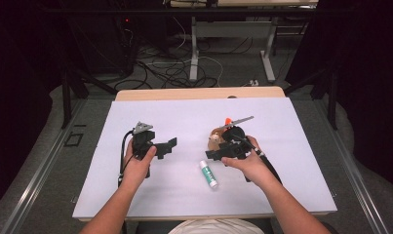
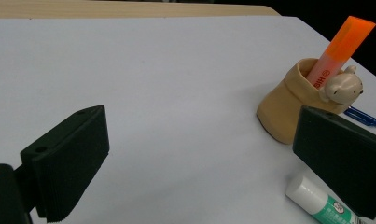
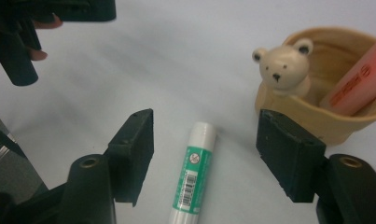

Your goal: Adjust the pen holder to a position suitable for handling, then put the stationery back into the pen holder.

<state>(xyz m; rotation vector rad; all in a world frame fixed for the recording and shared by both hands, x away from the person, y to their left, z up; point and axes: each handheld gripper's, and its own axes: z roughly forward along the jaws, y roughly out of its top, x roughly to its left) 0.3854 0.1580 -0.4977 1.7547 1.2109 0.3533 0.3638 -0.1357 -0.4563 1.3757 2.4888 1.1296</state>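
Your right gripper (image 3: 204, 154) hangs over the glue stick (image 3: 191, 175), its fingers (image 3: 132, 151) spread wide to either side of the tube and gripping nothing. The glue stick lies flat on the white desk (image 1: 184, 195), white cap pointing away from you, just beside the tan holder (image 3: 311, 112). That holder stands upright, a small bear (image 3: 282, 67) perched on its rim and an orange highlighter (image 3: 358, 86) leaning inside. Your left gripper (image 1: 166, 147) sits well apart to the left, fingers (image 2: 66, 161) likewise wide open and empty, aimed across the desk at the holder. Beyond the holder a blue clip (image 2: 363, 116) lies on the desk.
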